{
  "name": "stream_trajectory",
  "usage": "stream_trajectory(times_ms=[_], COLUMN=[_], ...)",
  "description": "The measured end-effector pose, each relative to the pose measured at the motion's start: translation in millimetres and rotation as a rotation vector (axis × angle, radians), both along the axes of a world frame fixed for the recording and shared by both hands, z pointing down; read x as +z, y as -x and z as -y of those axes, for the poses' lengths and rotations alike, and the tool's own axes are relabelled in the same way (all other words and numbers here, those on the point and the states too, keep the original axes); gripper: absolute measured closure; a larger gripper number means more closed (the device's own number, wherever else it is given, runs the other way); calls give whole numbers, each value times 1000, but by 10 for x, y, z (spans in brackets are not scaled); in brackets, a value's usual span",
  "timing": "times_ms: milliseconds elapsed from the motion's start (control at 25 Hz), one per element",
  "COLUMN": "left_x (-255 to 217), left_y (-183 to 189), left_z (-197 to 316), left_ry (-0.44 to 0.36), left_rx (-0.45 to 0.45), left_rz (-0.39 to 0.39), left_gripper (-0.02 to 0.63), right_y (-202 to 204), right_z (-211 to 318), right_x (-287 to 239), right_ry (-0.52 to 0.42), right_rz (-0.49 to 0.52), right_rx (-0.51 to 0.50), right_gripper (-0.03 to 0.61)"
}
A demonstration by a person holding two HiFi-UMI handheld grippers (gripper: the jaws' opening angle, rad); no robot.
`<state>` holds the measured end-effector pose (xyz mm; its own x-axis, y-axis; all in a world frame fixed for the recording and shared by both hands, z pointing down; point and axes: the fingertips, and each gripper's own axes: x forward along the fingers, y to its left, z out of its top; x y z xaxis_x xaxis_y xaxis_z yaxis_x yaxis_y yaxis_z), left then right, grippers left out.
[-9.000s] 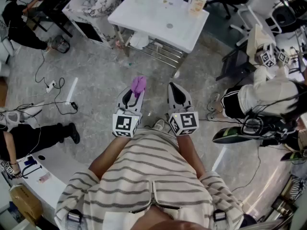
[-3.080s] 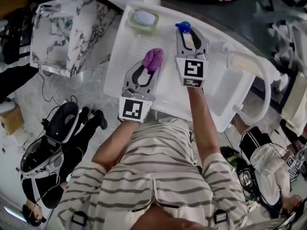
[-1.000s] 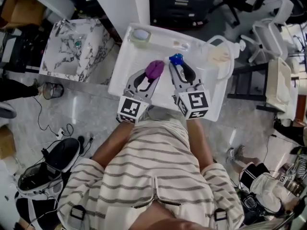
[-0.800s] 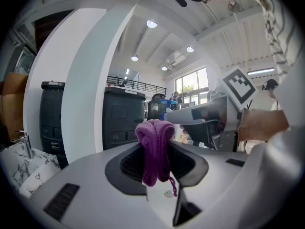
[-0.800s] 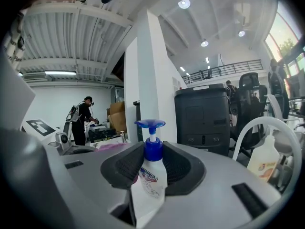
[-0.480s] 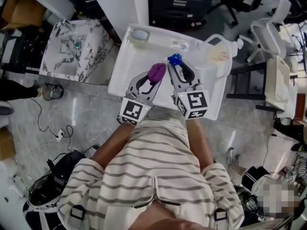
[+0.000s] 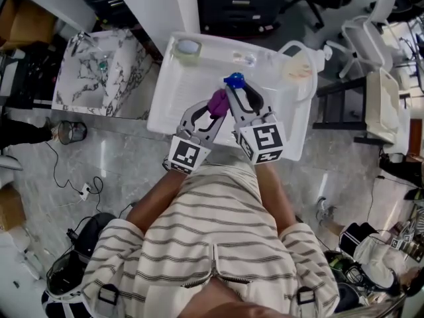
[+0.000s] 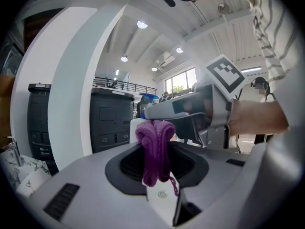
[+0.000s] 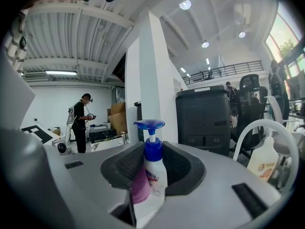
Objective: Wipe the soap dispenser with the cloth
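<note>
Right gripper (image 7: 236,89) fingers pinch the blue-pump soap dispenser (image 9: 153,168) upright over the white washbasin (image 7: 177,91). Left gripper (image 7: 212,107) fingers clamp the bunched purple cloth (image 8: 155,144). The cloth touches the dispenser's left side, beside its label.

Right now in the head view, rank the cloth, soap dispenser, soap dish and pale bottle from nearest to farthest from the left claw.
1. Cloth, in the left claw itself.
2. Soap dispenser, just right, held by the right claw.
3. Soap dish, back-left corner.
4. Pale bottle, far right.
</note>
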<state>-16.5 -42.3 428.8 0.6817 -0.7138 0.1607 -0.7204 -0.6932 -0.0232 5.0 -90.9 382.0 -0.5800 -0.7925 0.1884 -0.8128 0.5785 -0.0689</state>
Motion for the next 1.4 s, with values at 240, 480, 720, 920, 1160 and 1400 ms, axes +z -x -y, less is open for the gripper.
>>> stream_trajectory(times_ms=[240, 480, 720, 920, 1160, 1400], left_x=[-4, 16, 126, 178, 239, 276], left_y=[-135, -269, -326, -317, -298, -272], left_z=[-10, -16, 2, 8, -35, -69], left_ry=[-3, -10, 17, 29, 53, 63], left_rx=[54, 91, 105, 106, 111, 100], left_rz=[6, 6, 0, 4, 0, 4], left_gripper=[497, 497, 497, 497, 497, 497], right_y=[-20, 8, -22, -26, -39, -128], right_z=[-5, -33, -71, -109, -143, -163], right_x=[-27, -74, -145, -226, -263, -255], right_ry=[-3, -7, -5, -13, -17, -13], right_rz=[5, 10, 49, 63, 74, 86], right_rx=[1, -11, -21, -22, -21, -14], right_gripper=[446, 446, 446, 446, 446, 446])
